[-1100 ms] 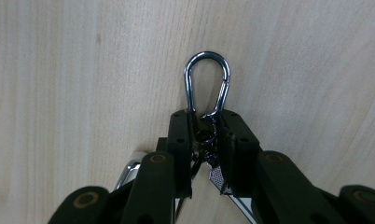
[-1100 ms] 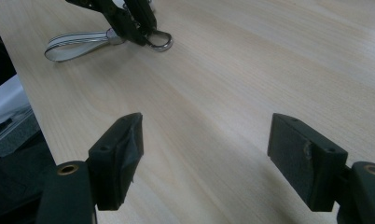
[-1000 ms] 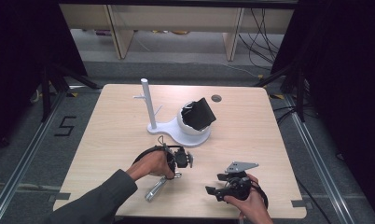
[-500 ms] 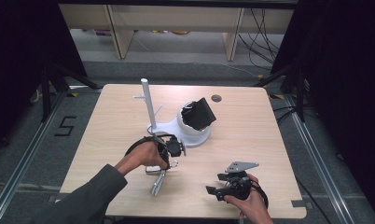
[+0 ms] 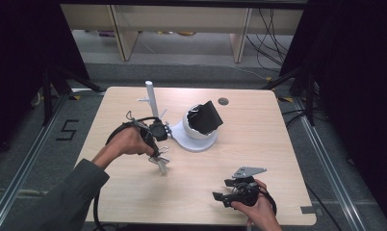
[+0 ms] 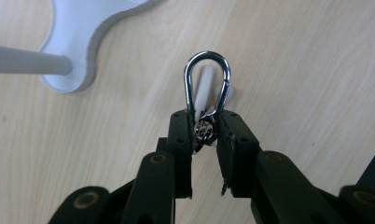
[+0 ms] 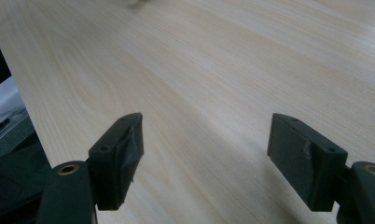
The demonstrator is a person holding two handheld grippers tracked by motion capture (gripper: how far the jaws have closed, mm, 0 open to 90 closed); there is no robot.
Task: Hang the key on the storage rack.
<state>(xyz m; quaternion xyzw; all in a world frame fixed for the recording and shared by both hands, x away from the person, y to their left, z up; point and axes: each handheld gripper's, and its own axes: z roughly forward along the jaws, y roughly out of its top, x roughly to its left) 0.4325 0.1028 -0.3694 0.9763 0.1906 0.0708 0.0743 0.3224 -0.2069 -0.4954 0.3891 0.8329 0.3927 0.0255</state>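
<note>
Since the earlier frames, the left gripper (image 5: 159, 144) has risen and travelled up the high view, from the lower middle of the tabletop (image 5: 259, 144) towards the white stand (image 5: 194, 139), carrying a silver carabiner (image 6: 207, 84) with it; the right gripper (image 5: 235, 192) has stayed put at the lower right. In the left gripper view the fingers (image 6: 181, 140) are nearly closed, pinching the carabiner's lower end so the loop stands up beyond the fingertips, with a pale white piece hanging behind it. The right gripper's fingers (image 7: 120, 149) stand wide apart over bare wood, holding nothing.

The grip looks narrow: only the carabiner's end is clamped, so a quick swing or a knock could probably pivot it or let it slip. The stand's grey post (image 5: 151, 98) and its small side pegs lie just above and right of the left hand in the high view, and the black item (image 5: 206, 118) on the white holder is close by, so a hurried approach might clip either. Open tabletop remains at the left, lower middle and upper right; the near edge lies close to the right hand.
</note>
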